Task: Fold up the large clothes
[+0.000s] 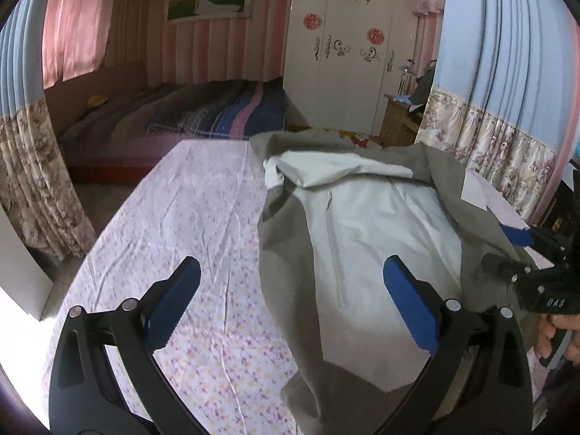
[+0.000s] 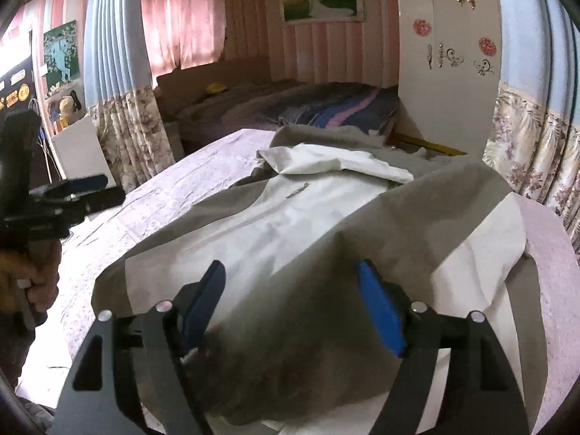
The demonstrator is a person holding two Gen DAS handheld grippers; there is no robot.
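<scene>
Grey-and-white fabric jacket [image 2: 290, 224] spread on floral-sheeted table [image 1: 174, 217]; right gripper [image 2: 290, 304] above its near grey sleeve, jaws wide, empty; left gripper [image 1: 290, 304] wide open, empty, over jacket's left edge

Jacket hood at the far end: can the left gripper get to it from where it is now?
Probably yes. The left gripper is open and empty, and only flat jacket and bare sheet lie between it and the hood; the right gripper stays off to the side.

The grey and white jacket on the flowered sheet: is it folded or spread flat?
Partly folded. The grey and white jacket has one grey sleeve laid across its white front, and its hood lies bunched at the far end.
</scene>
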